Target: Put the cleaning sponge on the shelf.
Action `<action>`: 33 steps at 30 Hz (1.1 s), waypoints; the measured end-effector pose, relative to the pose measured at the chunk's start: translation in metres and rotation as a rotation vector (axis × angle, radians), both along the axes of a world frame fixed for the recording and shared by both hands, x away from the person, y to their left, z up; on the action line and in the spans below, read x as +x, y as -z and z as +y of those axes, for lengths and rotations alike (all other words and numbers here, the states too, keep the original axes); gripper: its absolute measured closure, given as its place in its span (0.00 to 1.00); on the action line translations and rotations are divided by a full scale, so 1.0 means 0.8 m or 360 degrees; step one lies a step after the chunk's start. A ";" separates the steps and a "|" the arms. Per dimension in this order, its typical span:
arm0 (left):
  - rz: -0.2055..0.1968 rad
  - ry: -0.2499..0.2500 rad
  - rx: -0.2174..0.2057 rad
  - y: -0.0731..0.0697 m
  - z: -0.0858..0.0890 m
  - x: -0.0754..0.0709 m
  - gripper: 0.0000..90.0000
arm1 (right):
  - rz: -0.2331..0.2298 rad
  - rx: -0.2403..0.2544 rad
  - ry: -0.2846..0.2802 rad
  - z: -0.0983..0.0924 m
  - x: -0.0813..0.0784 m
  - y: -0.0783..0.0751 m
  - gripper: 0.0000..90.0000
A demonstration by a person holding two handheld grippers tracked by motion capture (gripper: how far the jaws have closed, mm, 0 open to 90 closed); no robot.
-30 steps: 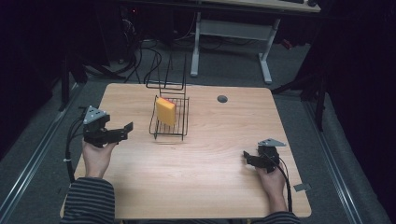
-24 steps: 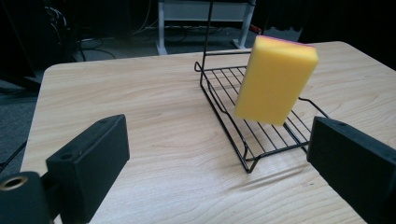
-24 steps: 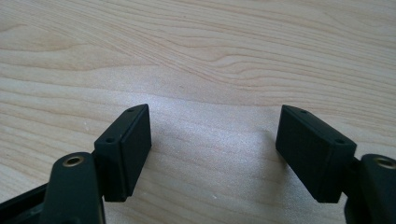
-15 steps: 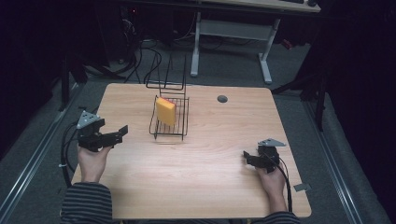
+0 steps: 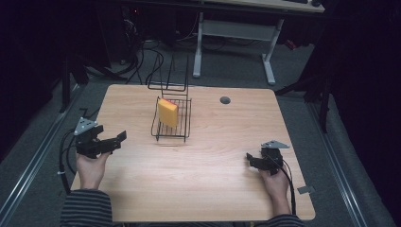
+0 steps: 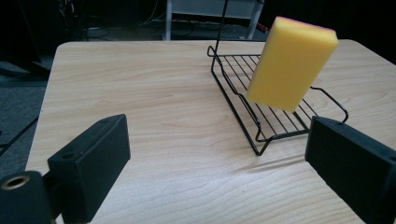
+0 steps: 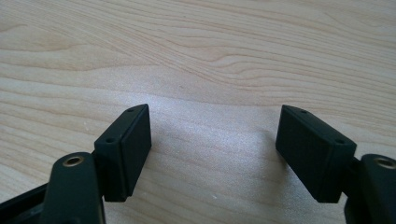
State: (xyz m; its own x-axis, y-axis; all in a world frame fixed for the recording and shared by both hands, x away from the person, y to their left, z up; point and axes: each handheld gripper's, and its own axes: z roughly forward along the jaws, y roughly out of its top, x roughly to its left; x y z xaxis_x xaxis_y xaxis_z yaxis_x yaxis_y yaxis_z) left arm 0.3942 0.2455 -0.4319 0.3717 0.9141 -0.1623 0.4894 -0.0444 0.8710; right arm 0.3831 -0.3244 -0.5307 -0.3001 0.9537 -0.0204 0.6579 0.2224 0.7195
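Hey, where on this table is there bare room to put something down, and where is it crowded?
Most of the table is bare: the wide stretch between the left gripper and the right gripper, and the part right of the wire rack around the small round hole. It is crowded only at the rack, where the yellow sponge stands on edge.

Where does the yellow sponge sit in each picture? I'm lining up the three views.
High view: the yellow sponge stands tilted in the black wire rack, upper middle of the table.
Left gripper view: upper right, leaning in the rack, beyond the open fingers.
Right gripper view: not in this picture; bare wood.
Shared landmark: the wooden table, its grain.
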 end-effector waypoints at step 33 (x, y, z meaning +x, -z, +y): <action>0.0107 -0.0025 -0.0023 0.036 0.009 -0.005 0.10 | 0.0002 0.0002 0.0004 0.000 0.000 0.000 0.30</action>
State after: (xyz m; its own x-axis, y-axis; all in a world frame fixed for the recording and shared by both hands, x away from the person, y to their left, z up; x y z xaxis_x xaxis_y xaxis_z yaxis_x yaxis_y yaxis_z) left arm 0.3901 0.2523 -0.4607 0.3454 0.9170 -0.1994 0.5473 -0.0242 0.8366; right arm 0.3829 -0.3241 -0.5307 -0.2974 0.9546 -0.0184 0.6596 0.2194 0.7189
